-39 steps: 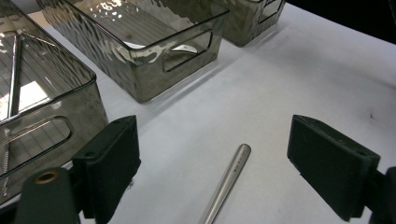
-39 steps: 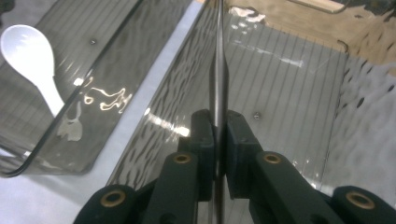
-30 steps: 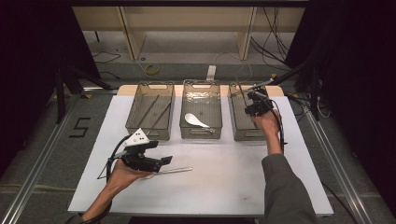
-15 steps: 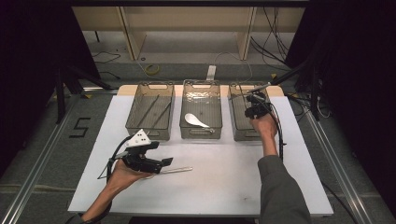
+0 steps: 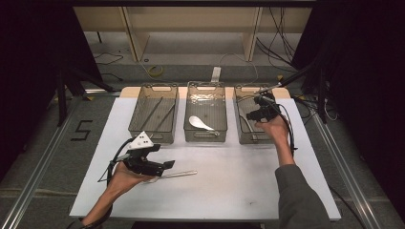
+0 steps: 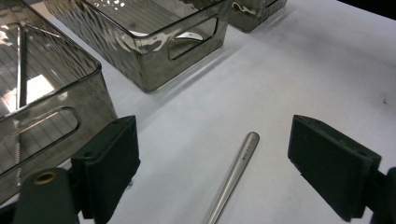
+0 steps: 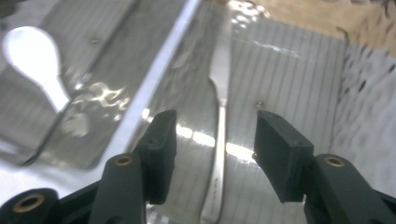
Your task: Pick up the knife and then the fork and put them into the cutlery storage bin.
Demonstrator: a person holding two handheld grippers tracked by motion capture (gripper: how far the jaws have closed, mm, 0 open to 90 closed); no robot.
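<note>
We're holding the right claw point(image 5: 255, 112) over the right bin point(image 5: 244, 138), jaws spread after just opening, nothing pinched. In the right gripper view a metal utensil point(image 7: 218, 140) is lying on the bin floor between the two jaws, its handle running toward the camera; the pads aren't pressing on it. The white spoon point(image 5: 199, 123) is sitting in the middle bin point(image 5: 206, 136), and two thin sticks point(image 5: 157, 113) are lying in the left bin point(image 5: 153, 139). We're keeping the left claw point(image 5: 167, 165) low over the near left part of the white surface point(image 5: 229, 191), jaws spread wide, with a second metal handle point(image 6: 236, 175) lying on the surface between them, untouched.
</note>
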